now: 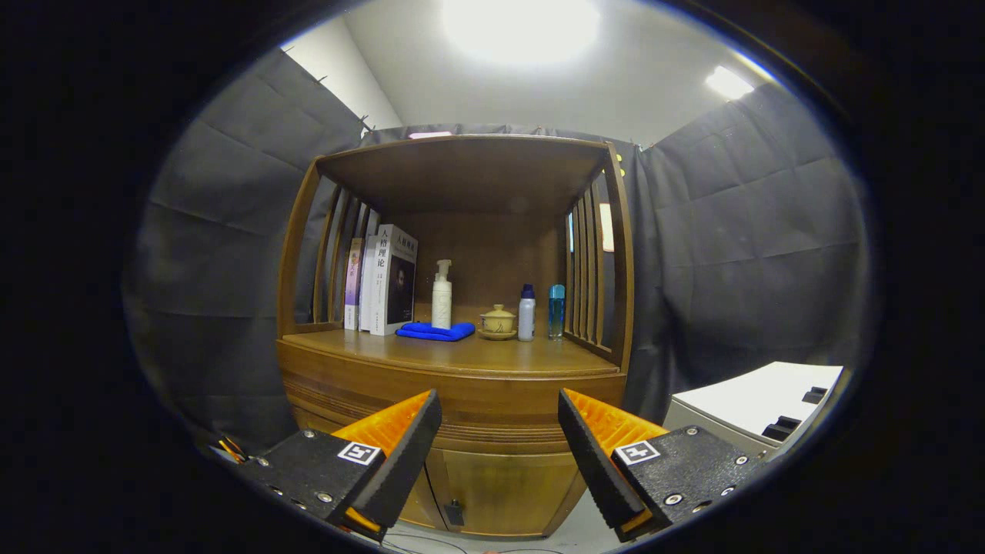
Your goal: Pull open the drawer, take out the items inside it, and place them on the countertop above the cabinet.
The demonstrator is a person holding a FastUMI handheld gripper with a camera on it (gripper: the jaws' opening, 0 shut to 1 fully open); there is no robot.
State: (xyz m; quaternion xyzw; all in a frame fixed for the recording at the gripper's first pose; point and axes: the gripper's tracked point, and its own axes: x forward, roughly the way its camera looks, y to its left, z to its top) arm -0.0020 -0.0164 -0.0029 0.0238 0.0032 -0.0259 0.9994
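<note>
2 fingers of gripper [500, 431] spread wide, empty, facing closed drawer [462, 392].

We see hand-held gripper [500, 431] fingers spread wide, gripping nothing, facing closed drawer [500, 404]. Beyond on bench [477, 355]: books [385, 281], pump bottle [442, 296], blue cloth [435, 332], lidded cup [498, 321], two bottles [541, 312].

Bright ceiling glare, fisheye-warped edges
</note>
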